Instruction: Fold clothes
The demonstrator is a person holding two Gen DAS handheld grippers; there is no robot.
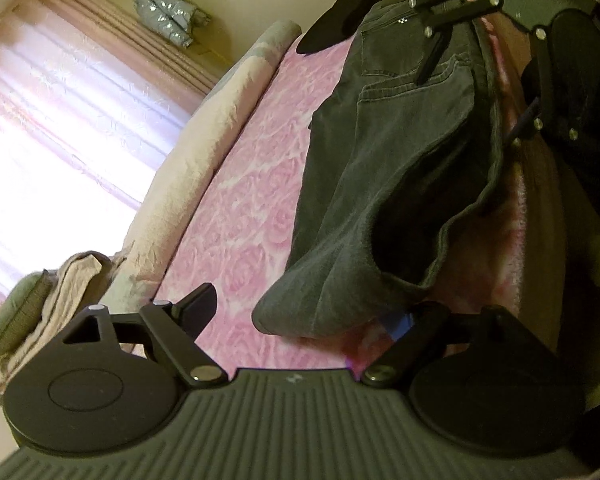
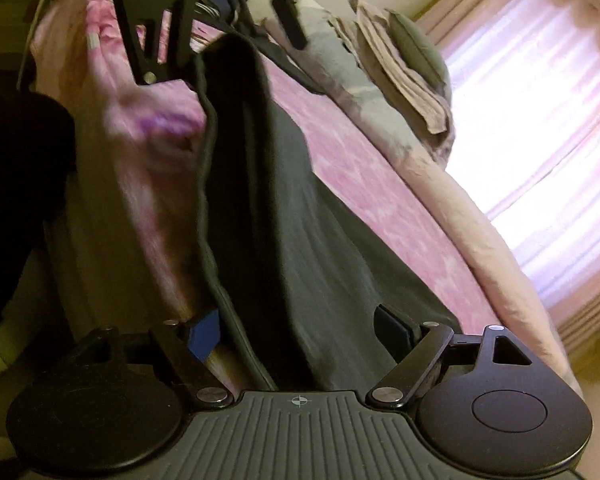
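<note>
A pair of dark grey jeans (image 1: 400,152) lies lengthwise on the pink rose-patterned bed cover (image 1: 252,208). My left gripper (image 1: 304,312) is open at the leg hem, with the hem lying between its spread fingers. My right gripper (image 1: 480,52) shows at the far waist end in the left wrist view. In the right wrist view the jeans (image 2: 284,240) run away from my right gripper (image 2: 300,332), which is open with the waistband between its fingers. The left gripper (image 2: 220,32) appears at the far end there.
A rolled cream duvet (image 1: 204,152) lies along the far side of the bed, with folded beige cloth and a grey cushion (image 2: 416,48) on it. A black garment (image 1: 352,4) lies beyond the jeans. A curtained window (image 1: 40,148) is behind. A person's dark-clothed body (image 2: 20,184) stands at the bed edge.
</note>
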